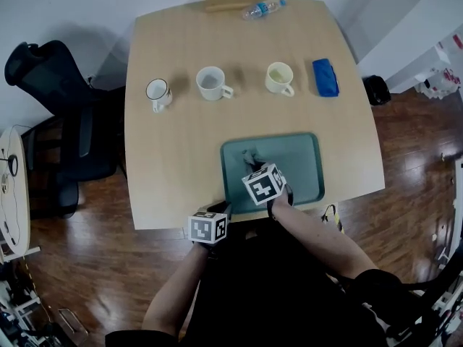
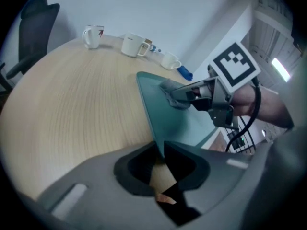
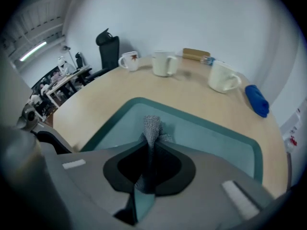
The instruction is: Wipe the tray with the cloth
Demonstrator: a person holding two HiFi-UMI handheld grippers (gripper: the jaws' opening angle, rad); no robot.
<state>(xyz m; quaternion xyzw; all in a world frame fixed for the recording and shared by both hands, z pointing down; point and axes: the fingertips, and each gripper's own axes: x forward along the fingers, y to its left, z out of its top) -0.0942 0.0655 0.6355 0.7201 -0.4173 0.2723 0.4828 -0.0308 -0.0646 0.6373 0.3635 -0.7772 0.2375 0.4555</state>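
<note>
Right claw (image 3: 149, 148) clamps cloth (image 3: 152, 125), mostly hidden overhead; left claw (image 2: 161, 153) pinches tray (image 2: 165, 121) rim.

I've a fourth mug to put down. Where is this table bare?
Free: the wide patch of table left of the tray, in front of the mugs; also the strip between them and the tray. Crowded: the tray's near-left corner, where left claw and right claw sit.
</note>
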